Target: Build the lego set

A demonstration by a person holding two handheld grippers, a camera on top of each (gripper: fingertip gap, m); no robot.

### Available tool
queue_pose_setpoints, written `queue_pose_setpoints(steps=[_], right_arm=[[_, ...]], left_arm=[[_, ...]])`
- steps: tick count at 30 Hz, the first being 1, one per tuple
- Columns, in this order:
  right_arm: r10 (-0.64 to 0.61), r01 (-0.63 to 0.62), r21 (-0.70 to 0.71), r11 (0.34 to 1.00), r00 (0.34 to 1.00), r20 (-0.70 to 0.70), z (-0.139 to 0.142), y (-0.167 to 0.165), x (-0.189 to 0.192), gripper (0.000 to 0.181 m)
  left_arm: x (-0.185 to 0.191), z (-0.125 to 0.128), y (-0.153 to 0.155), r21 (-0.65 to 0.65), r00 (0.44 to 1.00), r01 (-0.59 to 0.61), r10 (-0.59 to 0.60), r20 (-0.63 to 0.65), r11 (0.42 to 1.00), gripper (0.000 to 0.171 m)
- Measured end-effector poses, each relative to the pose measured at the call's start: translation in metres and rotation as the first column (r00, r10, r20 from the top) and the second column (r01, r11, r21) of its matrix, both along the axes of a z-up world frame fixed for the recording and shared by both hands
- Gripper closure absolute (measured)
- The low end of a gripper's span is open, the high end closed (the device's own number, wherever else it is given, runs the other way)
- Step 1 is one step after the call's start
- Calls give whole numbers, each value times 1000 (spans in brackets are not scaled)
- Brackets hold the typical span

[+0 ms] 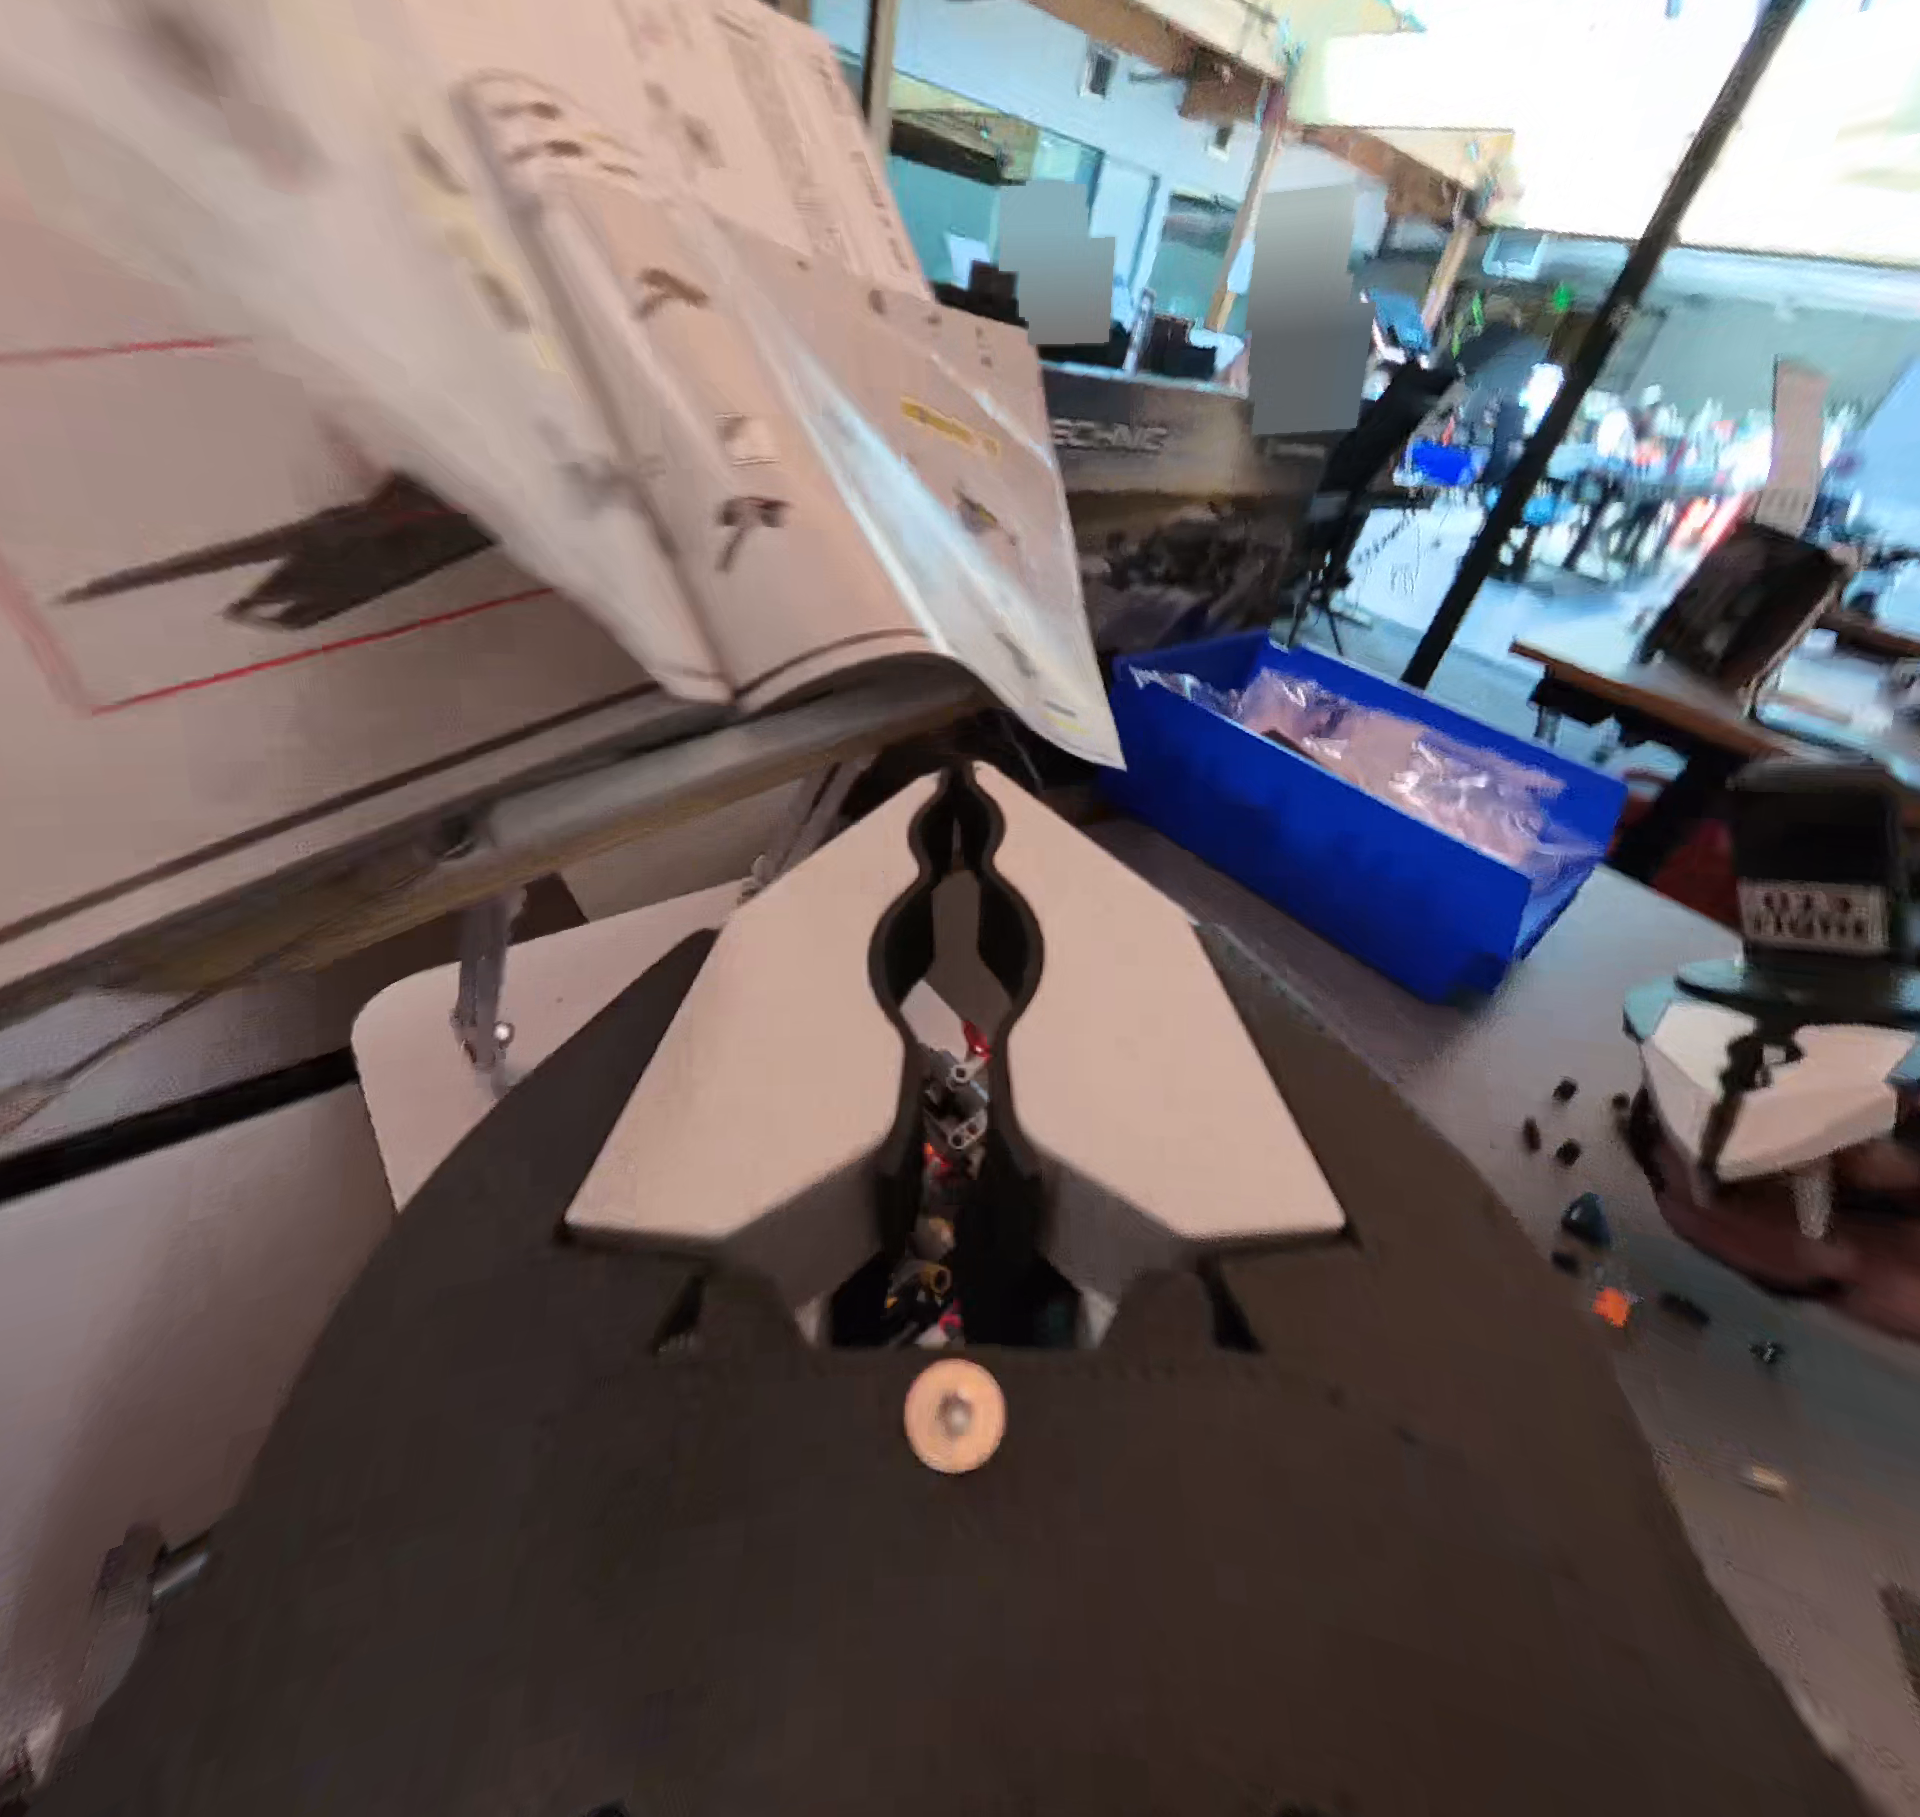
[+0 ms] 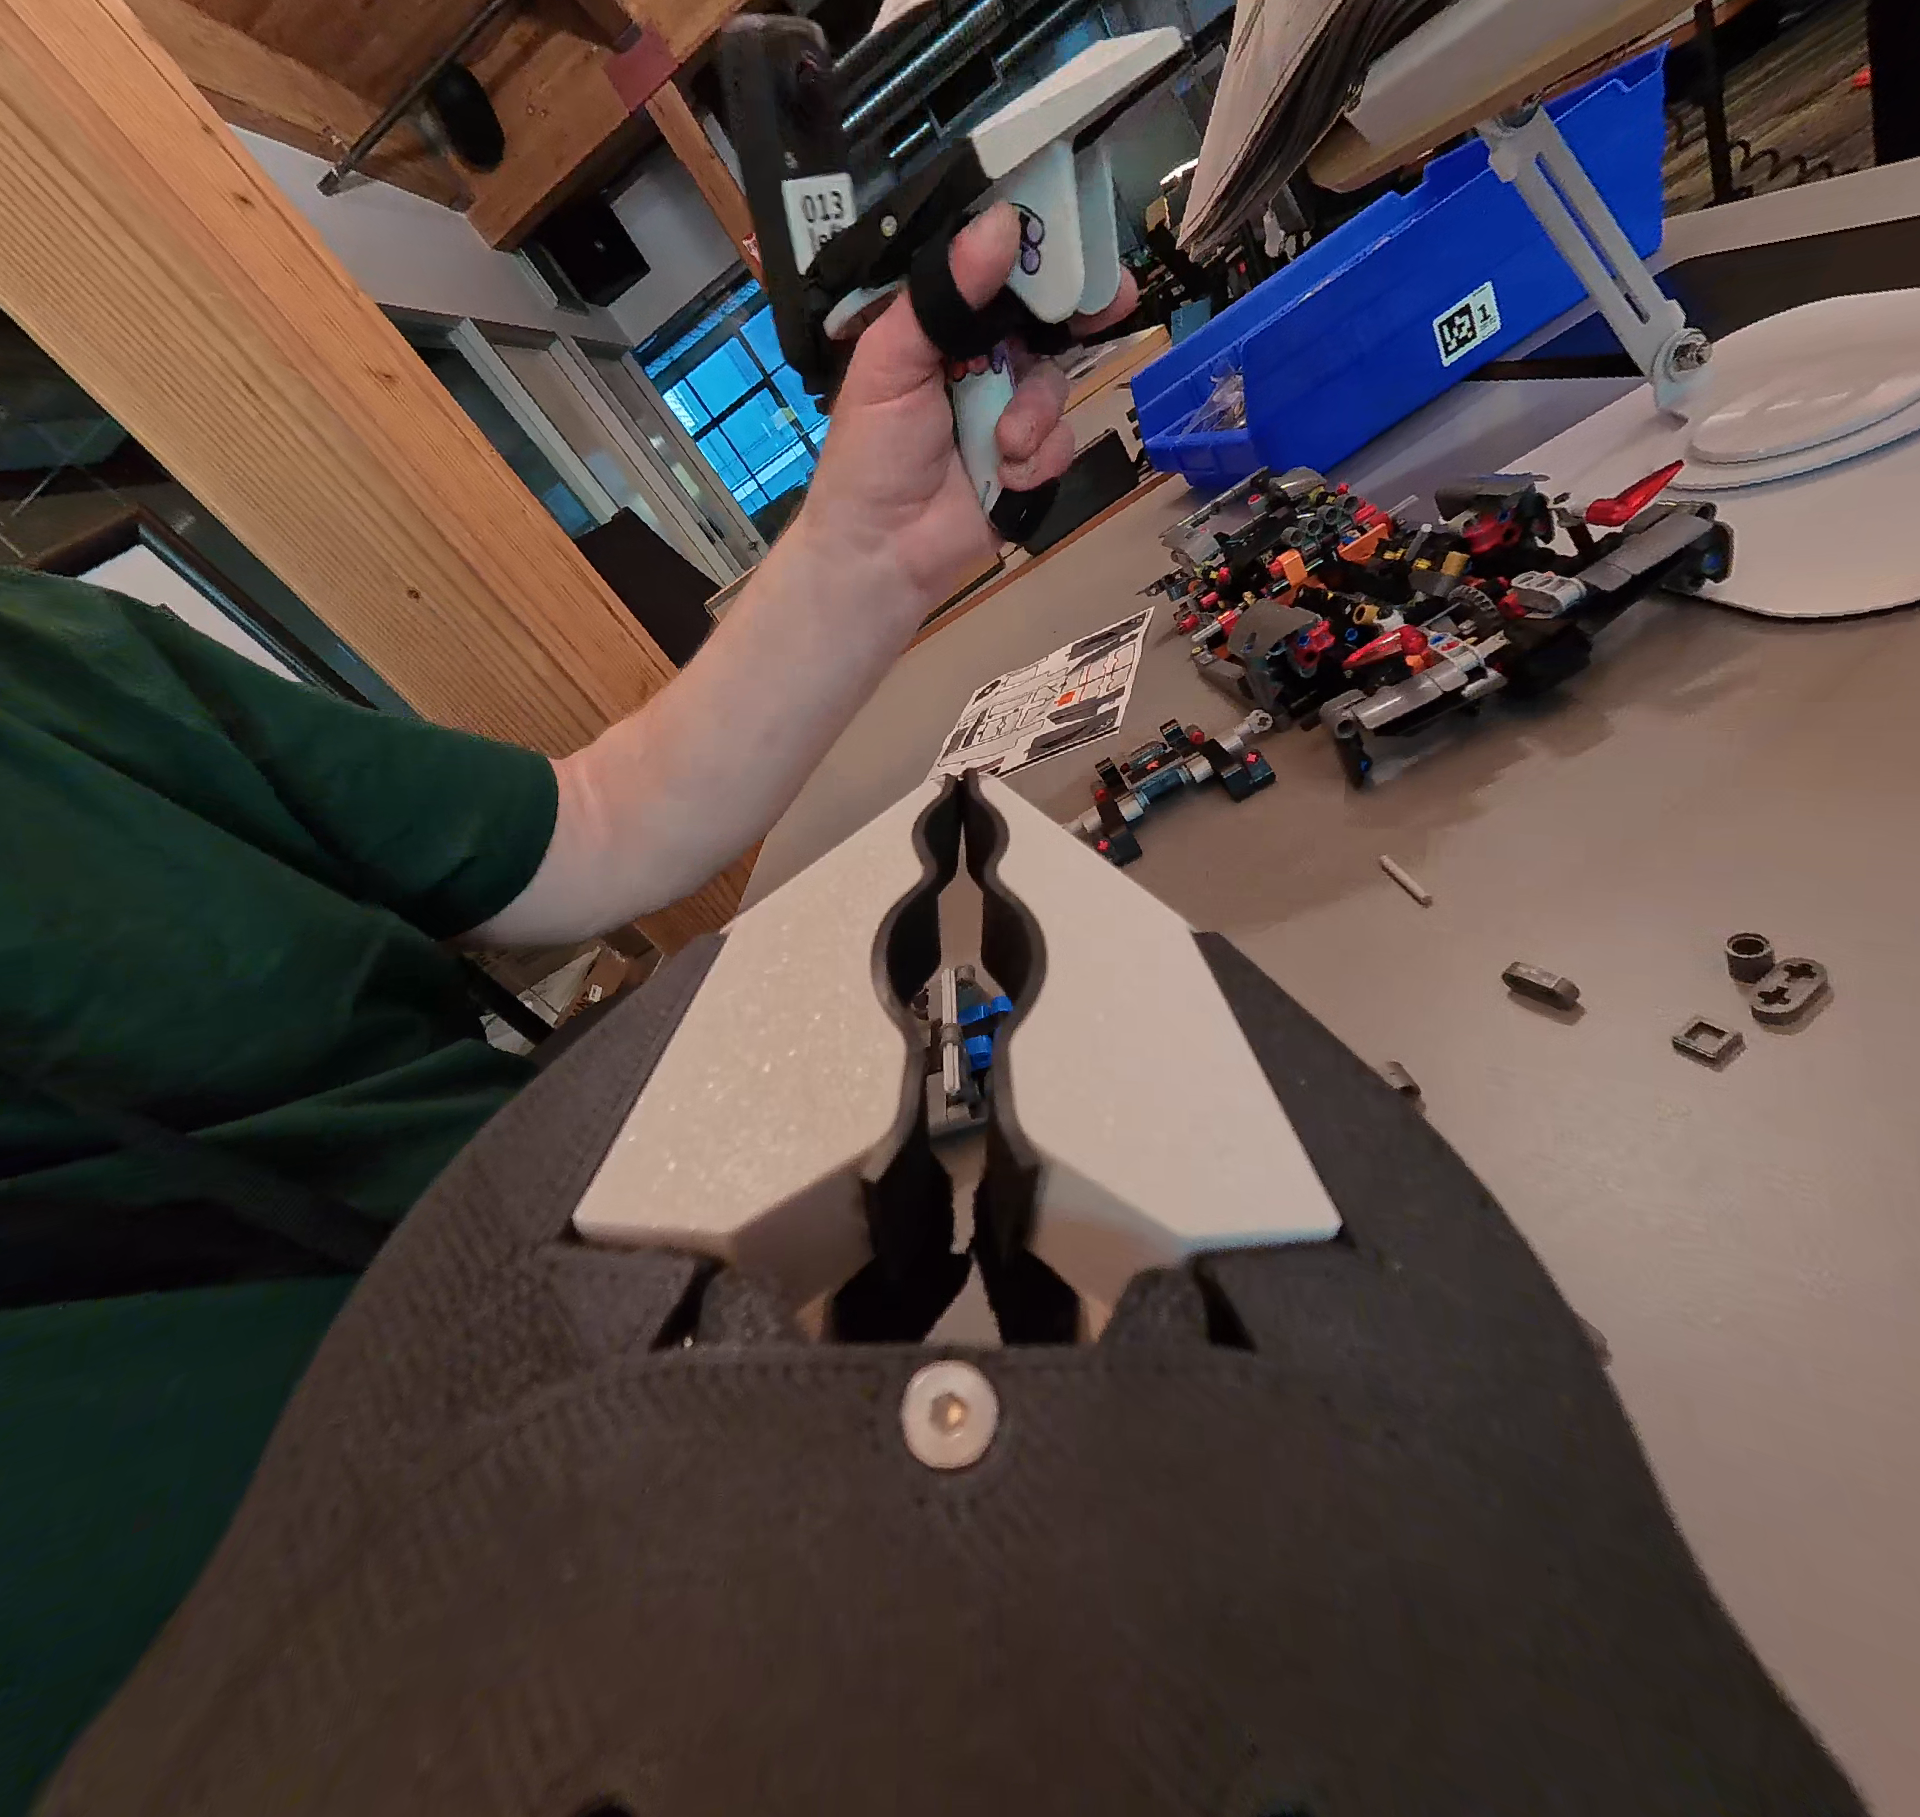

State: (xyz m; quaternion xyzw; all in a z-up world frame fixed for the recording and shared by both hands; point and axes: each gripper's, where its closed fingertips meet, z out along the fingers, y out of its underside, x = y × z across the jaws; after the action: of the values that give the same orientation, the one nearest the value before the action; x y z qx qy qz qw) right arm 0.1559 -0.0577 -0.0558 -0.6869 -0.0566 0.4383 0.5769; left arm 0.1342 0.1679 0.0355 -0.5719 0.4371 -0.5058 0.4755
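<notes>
- We count one large lego model (image 2: 1455,604), one small subassembly (image 2: 1174,780) and four loose grey pieces (image 2: 1777,988) on the table (image 2: 1558,1248).
- Our right gripper (image 2: 964,801), jaws nearly together, clamps a grey-blue piece (image 2: 961,1040); the model lies at two o'clock.
- Our left gripper (image 1: 961,791) has its jaws narrow, near the manual (image 1: 623,365).

white tag (image 2: 821,209), bin sticker (image 2: 1467,323), perhaps legible

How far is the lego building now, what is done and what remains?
Done: a large part-built model and a small sub-assembly lie on the table. In hand: both grippers look shut and empty; the left gripper is raised near the open instruction book. Left: loose grey pieces are not yet attached.
</notes>
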Motion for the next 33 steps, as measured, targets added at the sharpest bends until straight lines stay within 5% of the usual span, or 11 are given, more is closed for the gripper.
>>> queue_pose_setpoints(steps=[2,5,9,11,13,17,25,33], right_arm=[[1,-1,1,1000,1000,-3,0,0,0,181],[8,-8,-1,1000,1000,-1,-1,0,-2,181],[8,-8,-1,1000,1000,6,0,0,-2,181],[3,-3,6,1000,1000,5,1,-1,-1,181],[2,-2,13,1000,1000,-1,4,-2,0,181],[13,-13,25,1000,1000,-6,7,-3,-3,181],[20,-20,15,1000,1000,0,4,-2,-5,181],[32,-32,4,999,999,3,1,-1,-9,181]], left_arm=[[16,0,-29,263,995,19,6,-95,965,166],[48,6,-57,629,975,55,95,-203,775,154],[92,7,-32,854,900,113,312,-305,508,134],[104,-3,-6,887,834,173,416,-363,427,131],[107,-19,8,858,781,248,432,-452,450,144],[107,-21,13,839,795,219,408,-449,497,171],[106,-18,16,773,849,144,325,-417,618,171],[111,-33,8,850,804,279,376,-461,446,140]])
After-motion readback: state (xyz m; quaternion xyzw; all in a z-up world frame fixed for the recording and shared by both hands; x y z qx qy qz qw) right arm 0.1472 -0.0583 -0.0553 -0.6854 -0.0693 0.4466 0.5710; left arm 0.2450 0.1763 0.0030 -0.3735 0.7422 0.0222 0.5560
